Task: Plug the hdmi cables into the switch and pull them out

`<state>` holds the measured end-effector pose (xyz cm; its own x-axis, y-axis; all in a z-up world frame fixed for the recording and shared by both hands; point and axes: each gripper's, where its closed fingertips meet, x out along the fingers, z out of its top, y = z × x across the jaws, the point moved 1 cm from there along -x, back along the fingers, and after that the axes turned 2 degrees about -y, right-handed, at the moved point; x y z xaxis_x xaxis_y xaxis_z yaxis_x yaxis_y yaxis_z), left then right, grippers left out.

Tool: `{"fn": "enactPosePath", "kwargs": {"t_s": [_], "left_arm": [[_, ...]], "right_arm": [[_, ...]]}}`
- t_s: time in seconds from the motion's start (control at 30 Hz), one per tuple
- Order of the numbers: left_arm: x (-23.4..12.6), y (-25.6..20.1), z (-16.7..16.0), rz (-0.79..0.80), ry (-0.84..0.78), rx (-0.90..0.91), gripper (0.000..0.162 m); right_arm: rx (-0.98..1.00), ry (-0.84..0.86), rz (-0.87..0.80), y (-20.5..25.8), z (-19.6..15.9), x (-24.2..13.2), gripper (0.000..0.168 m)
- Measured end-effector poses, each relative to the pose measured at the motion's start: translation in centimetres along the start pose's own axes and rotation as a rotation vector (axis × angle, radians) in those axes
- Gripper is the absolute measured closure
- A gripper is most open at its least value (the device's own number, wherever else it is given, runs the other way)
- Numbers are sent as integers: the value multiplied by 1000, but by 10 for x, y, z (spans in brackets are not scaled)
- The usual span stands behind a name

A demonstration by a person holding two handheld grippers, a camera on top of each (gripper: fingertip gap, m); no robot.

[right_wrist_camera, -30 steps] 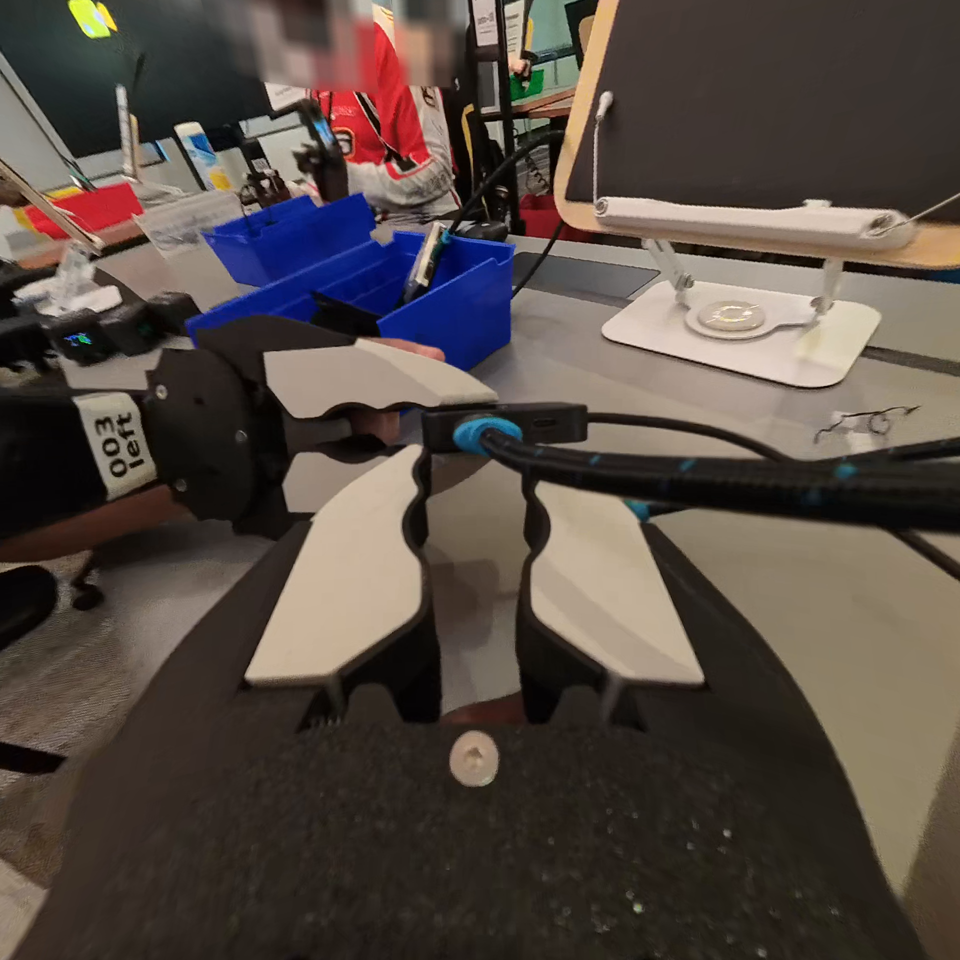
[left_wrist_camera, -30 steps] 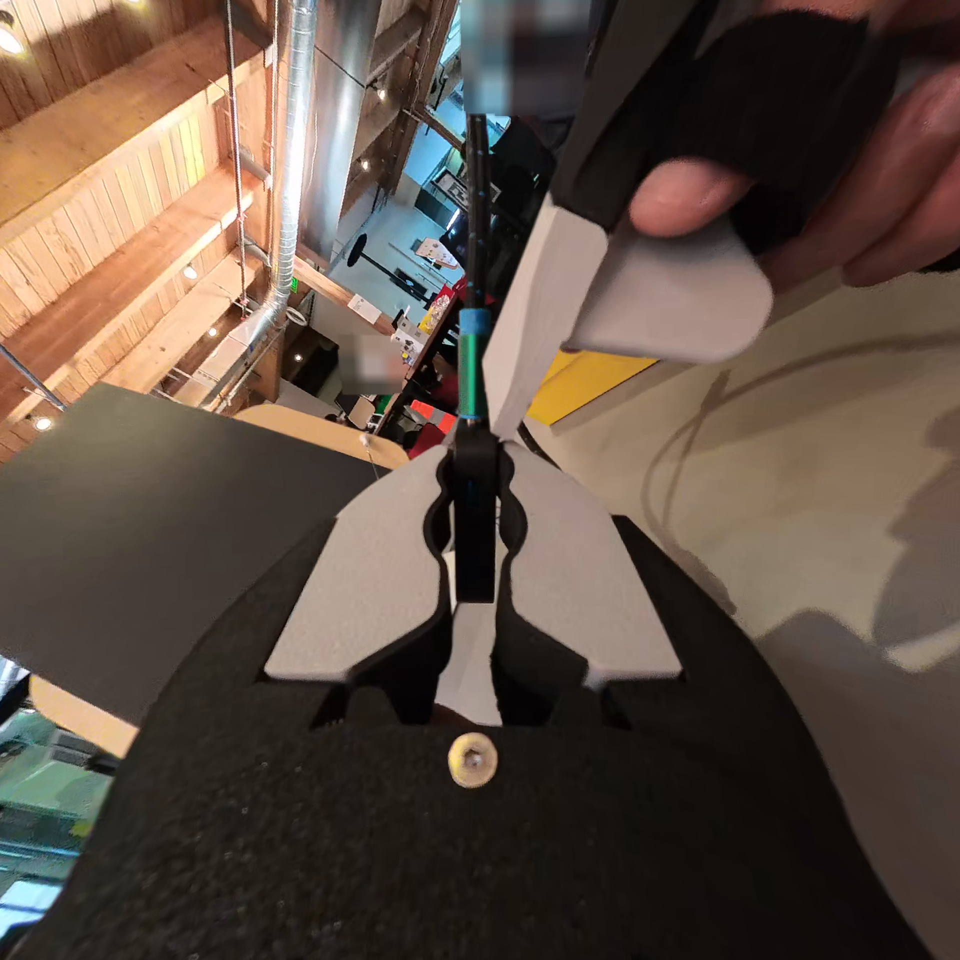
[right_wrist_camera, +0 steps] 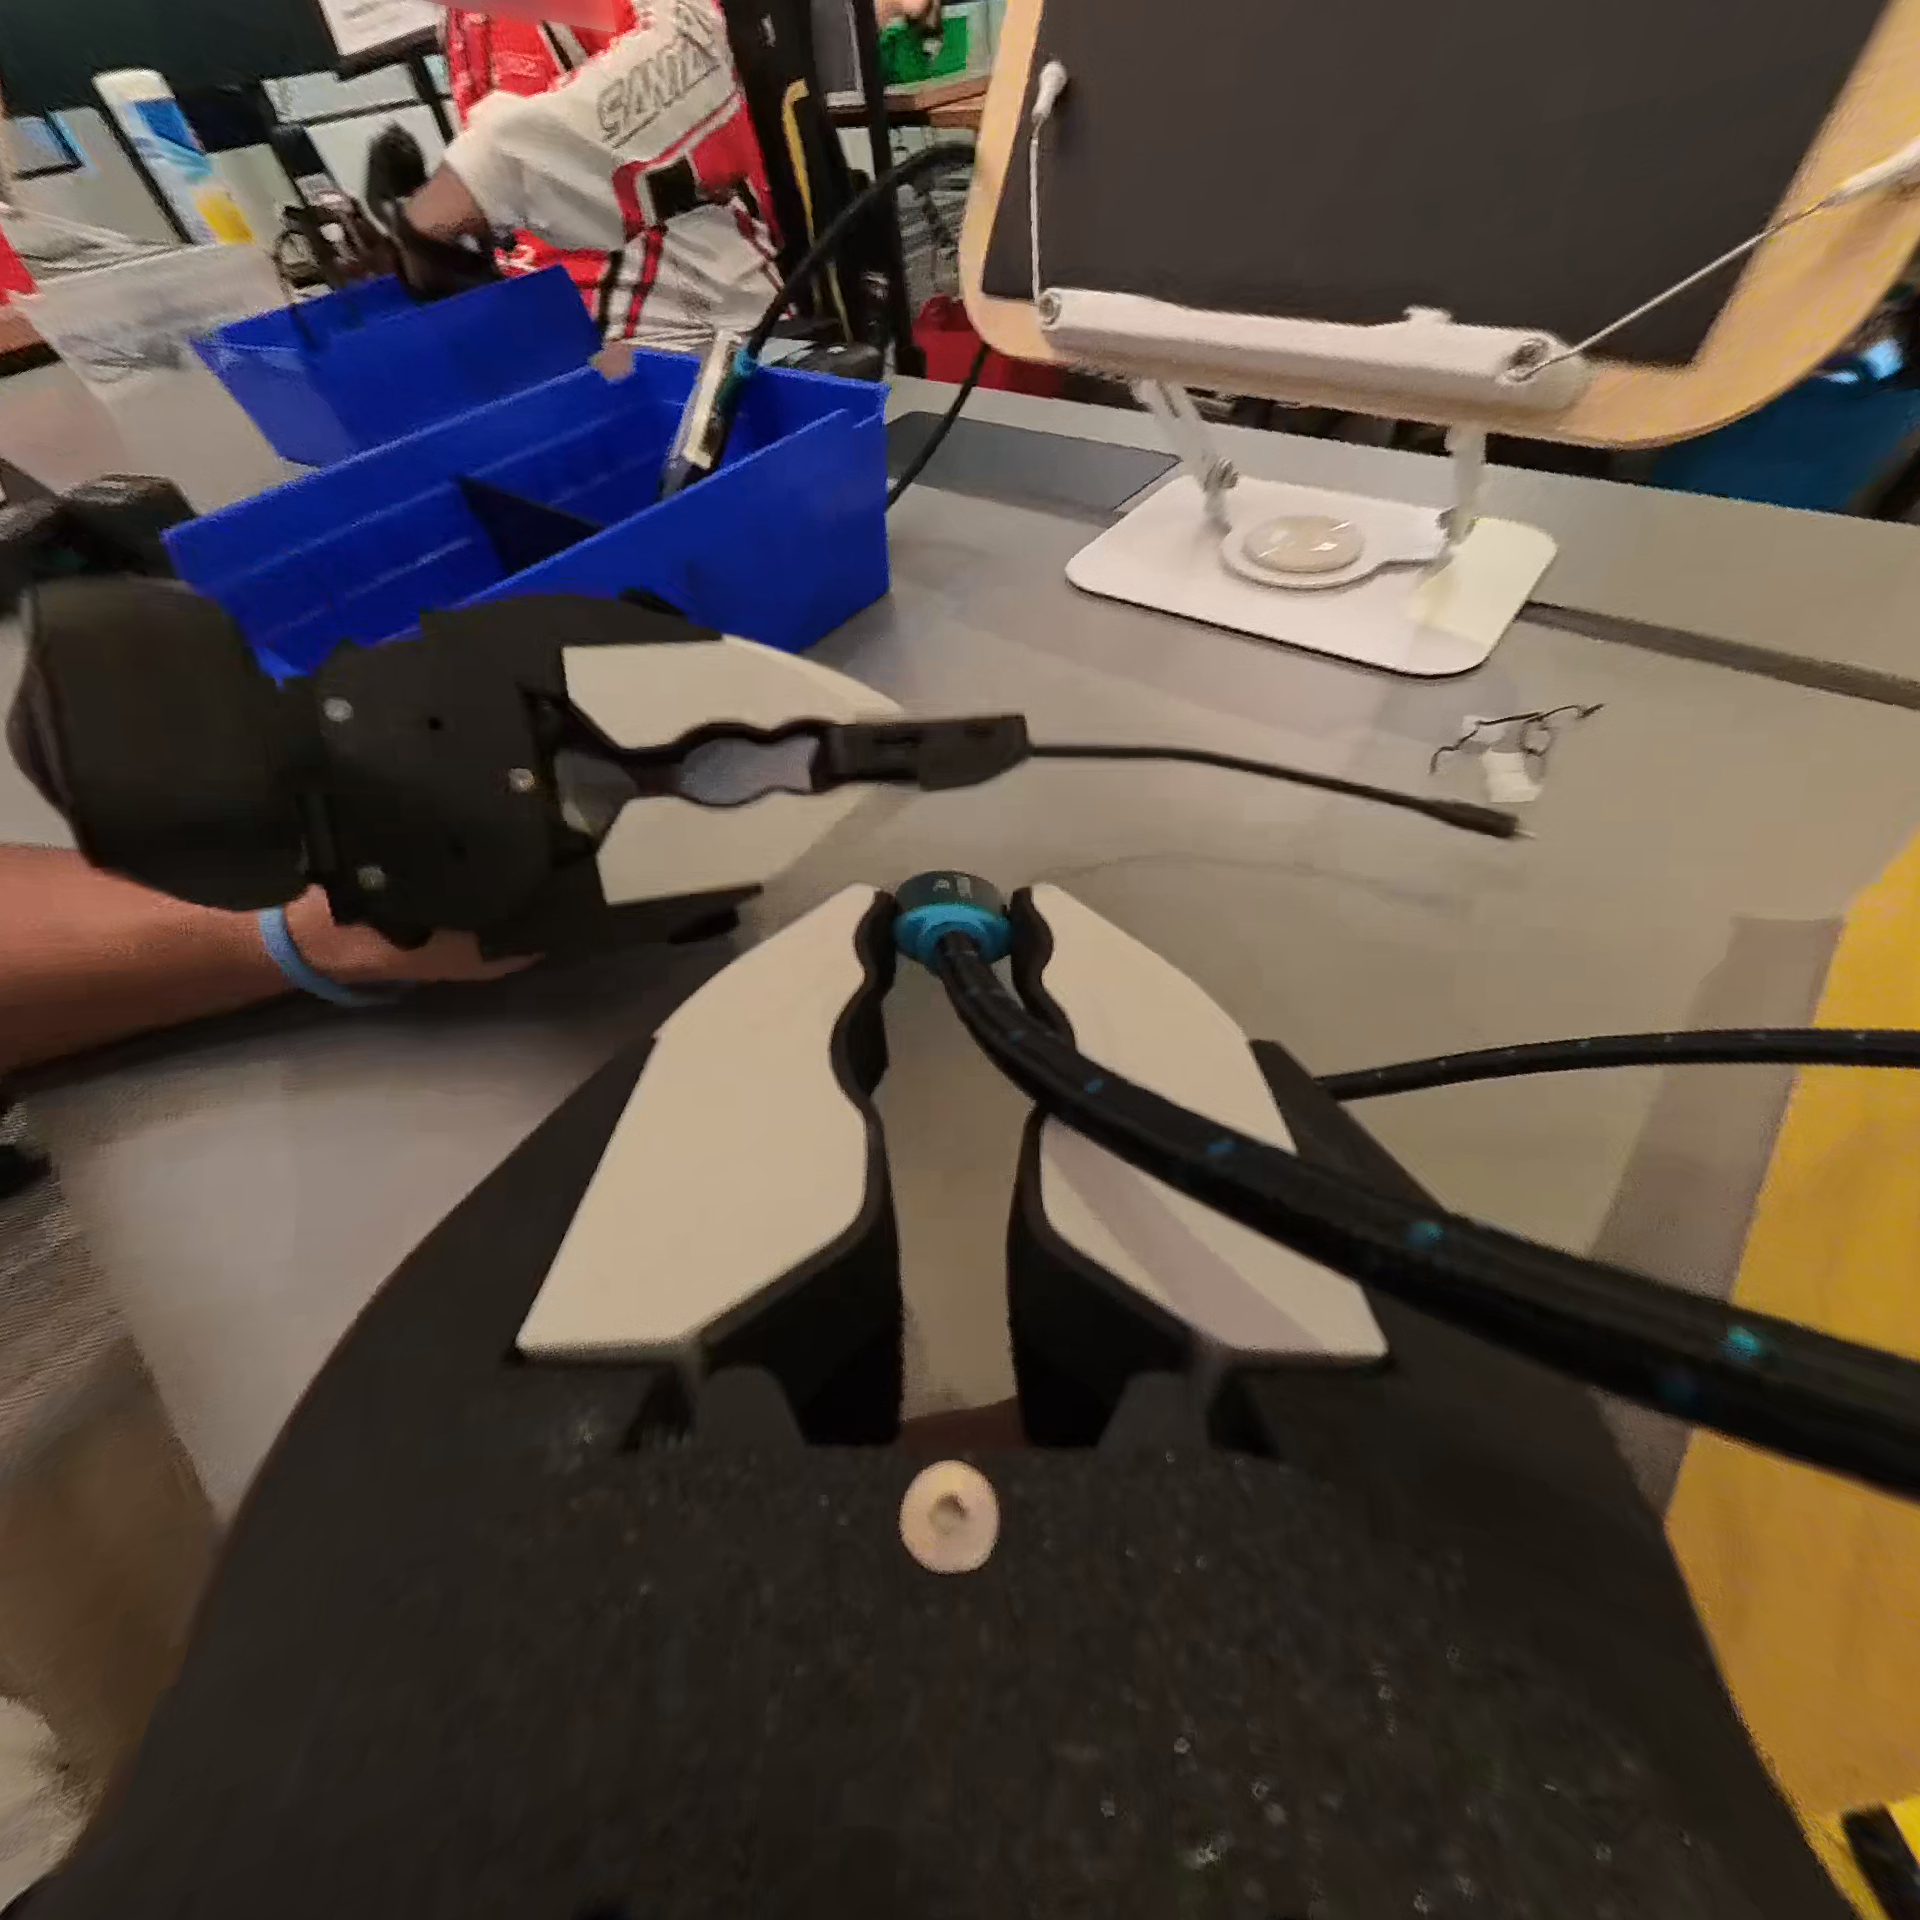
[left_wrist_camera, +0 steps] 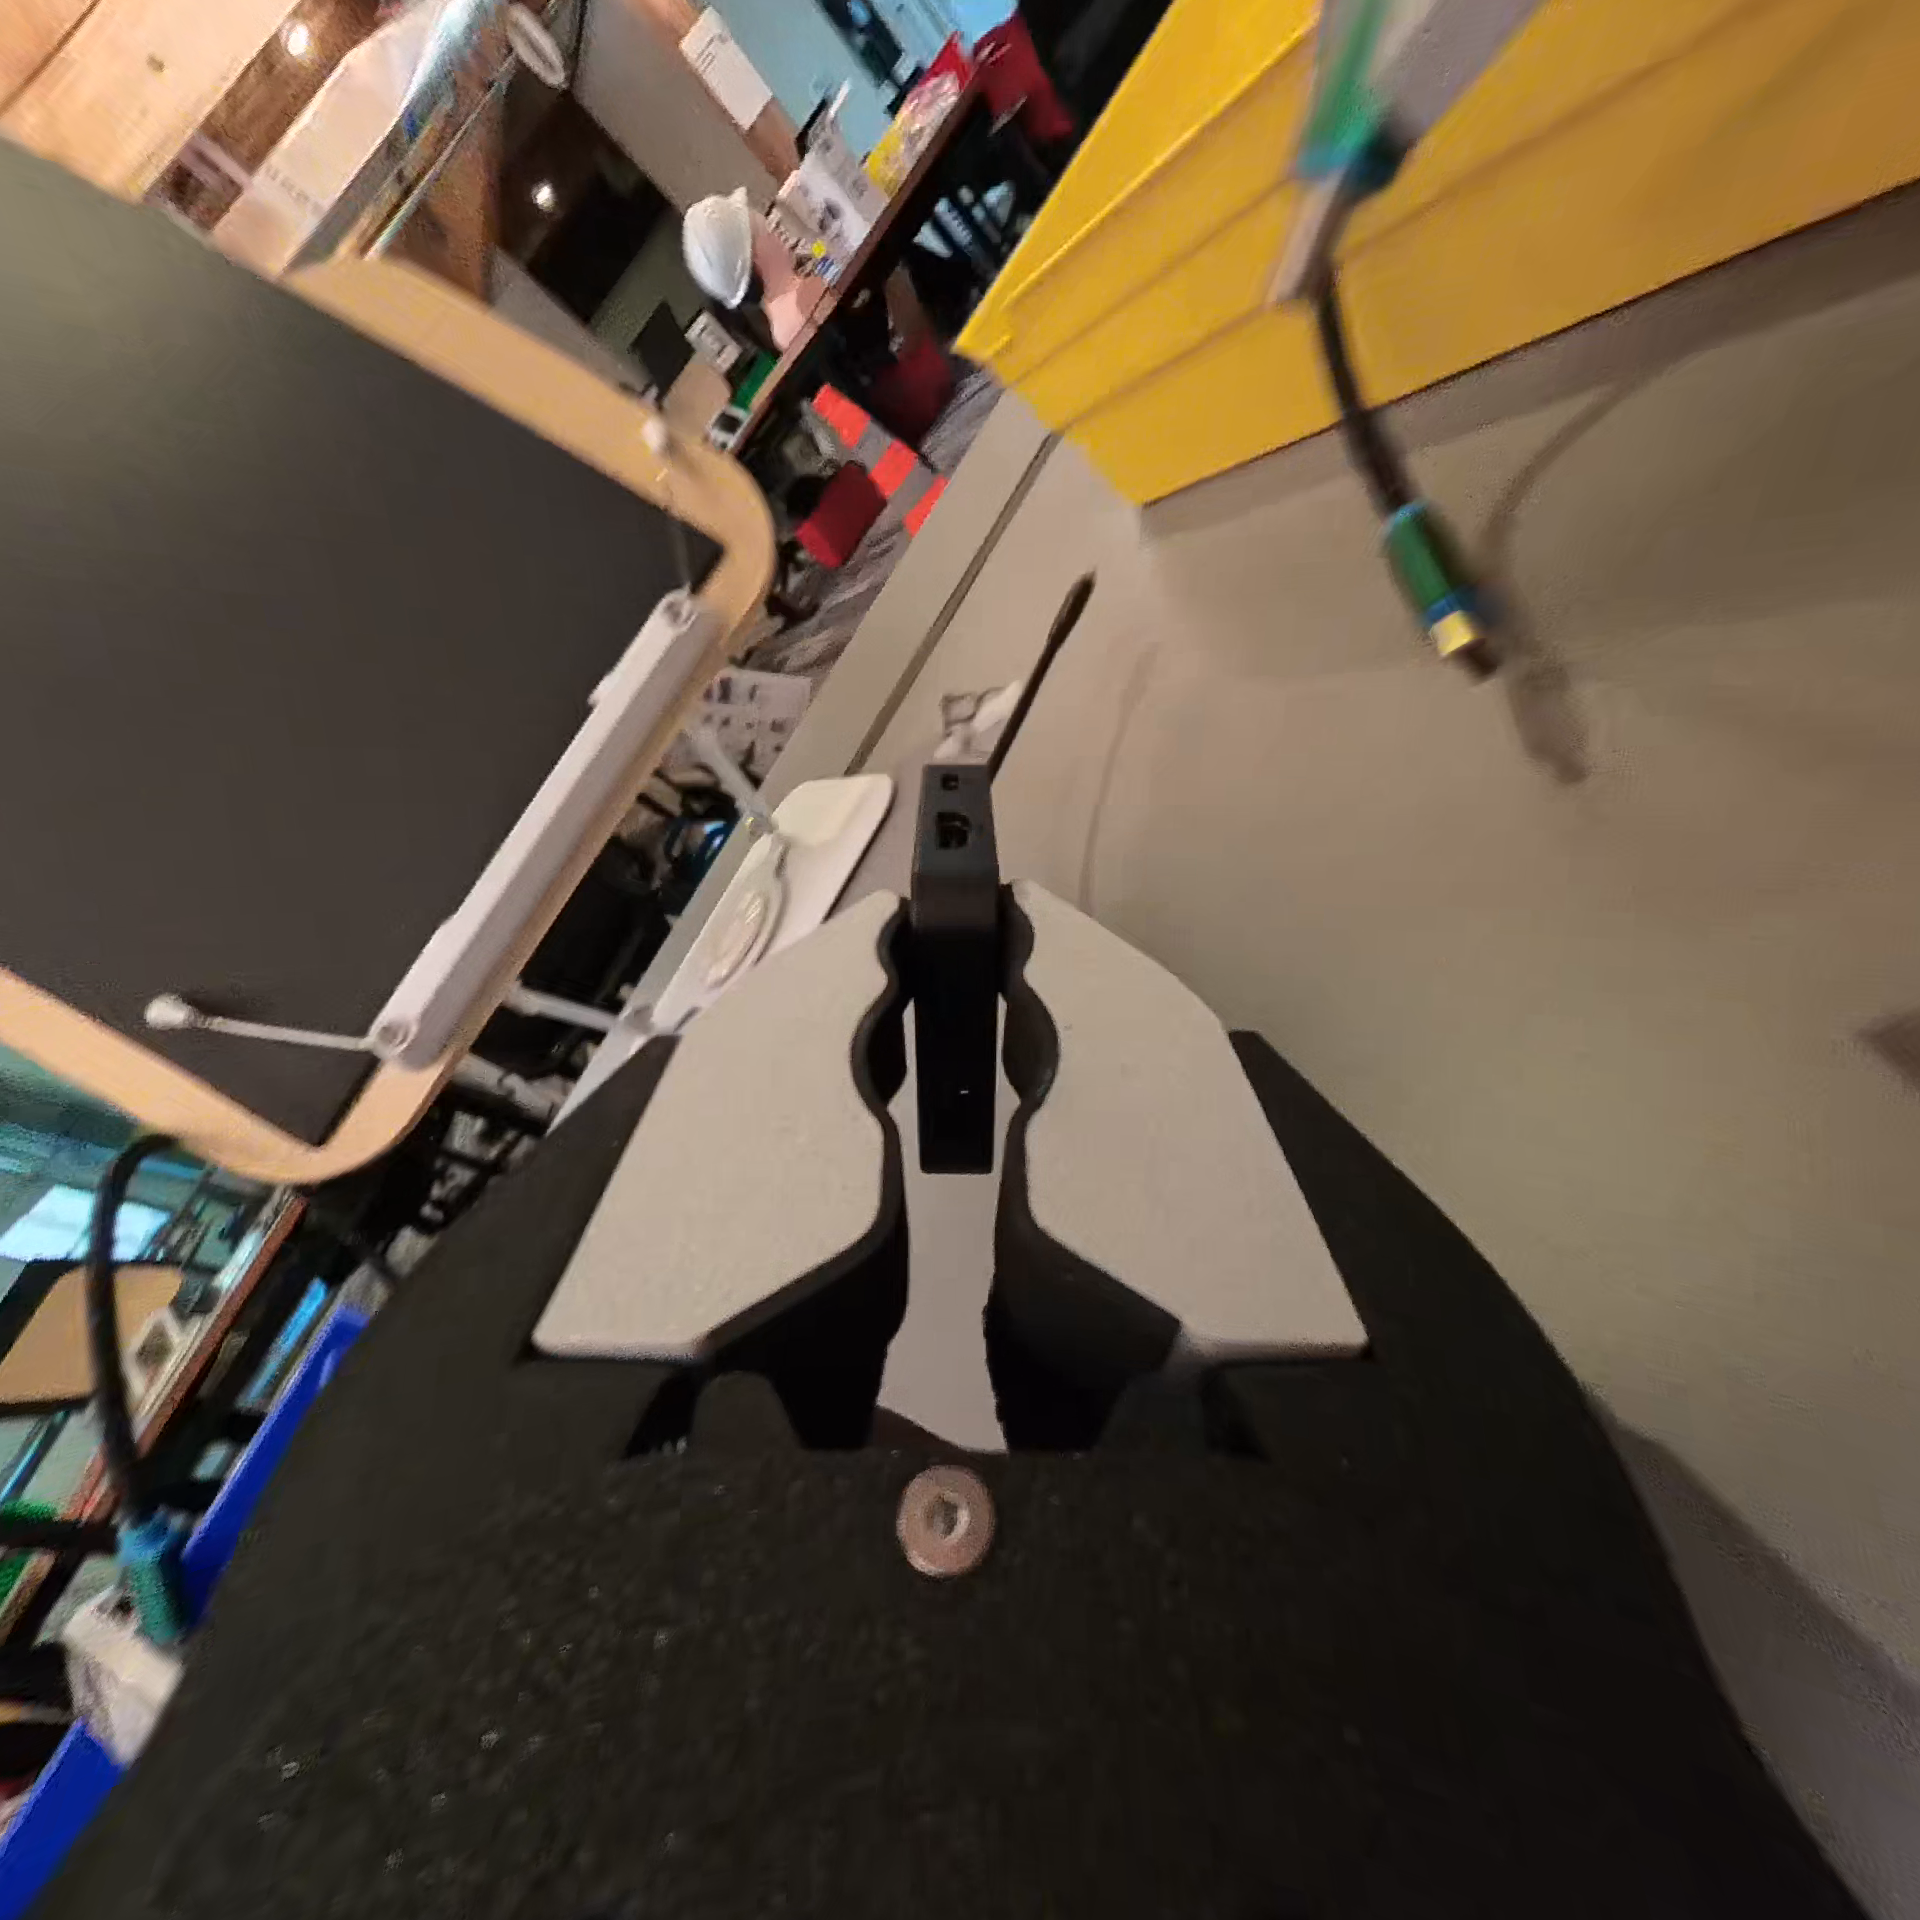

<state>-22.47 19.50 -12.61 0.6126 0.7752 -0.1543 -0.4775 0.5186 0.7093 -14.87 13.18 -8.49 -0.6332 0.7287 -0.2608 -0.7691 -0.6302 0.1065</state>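
Observation:
My left gripper [left_wrist_camera: 953, 914] is shut on the small black switch [left_wrist_camera: 952, 831], held edge-on above the grey table. The ports I can see are empty, and a thin black lead [left_wrist_camera: 1039, 665] runs from its far end. My right gripper [right_wrist_camera: 948, 904] is shut on the blue-collared HDMI plug [right_wrist_camera: 951, 920]. Its black braided cable [right_wrist_camera: 1351, 1216] trails off to the right. In the right wrist view the left gripper [right_wrist_camera: 862, 758] holds the switch [right_wrist_camera: 925, 748] just beyond the plug, with a gap between them. A blurred green and blue cable end [left_wrist_camera: 1439, 592] shows at upper right.
Blue bins [right_wrist_camera: 520, 540] stand at the back left, one with a cable end in it. A wood-framed black board on a white stand [right_wrist_camera: 1309, 592] is at the back. A yellow bin [right_wrist_camera: 1818, 1351] is on the right, also seen in the left wrist view [left_wrist_camera: 1195, 343]. A person stands behind the bins. Spacing between my two grippers at the tips: around 10 cm.
The plug was in the switch and my right gripper was open beside it. Now the right gripper is shut on the plug, which is out of the switch. The left gripper has tilted down towards the table.

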Motion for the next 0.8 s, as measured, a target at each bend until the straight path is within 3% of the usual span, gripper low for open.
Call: {"fn": "enactPosePath", "kwargs": {"t_s": [0.2, 0.37, 0.47, 0.57, 0.67, 0.8], "left_arm": [[2, 0, -6, 0, -10, 7, 148], [0, 11, -13, 3, 0, -43, 148], [0, 10, -14, -10, 5, -67, 148], [0, 5, -12, -28, 0, -62, 148], [0, 1, -10, -32, -7, -29, 148], [0, -2, -9, -41, -7, -12, 148]], "right_arm": [[-13, -3, 66, 9, 3, 0, 148], [-160, -141, 205, 22, 50, -31, 148], [-99, -250, 135, -11, 86, -61, 148], [49, -361, 52, -58, 99, -89, 148], [198, -431, -14, -99, 93, -111, 148], [360, -413, -38, -141, 57, -110, 148]]}}
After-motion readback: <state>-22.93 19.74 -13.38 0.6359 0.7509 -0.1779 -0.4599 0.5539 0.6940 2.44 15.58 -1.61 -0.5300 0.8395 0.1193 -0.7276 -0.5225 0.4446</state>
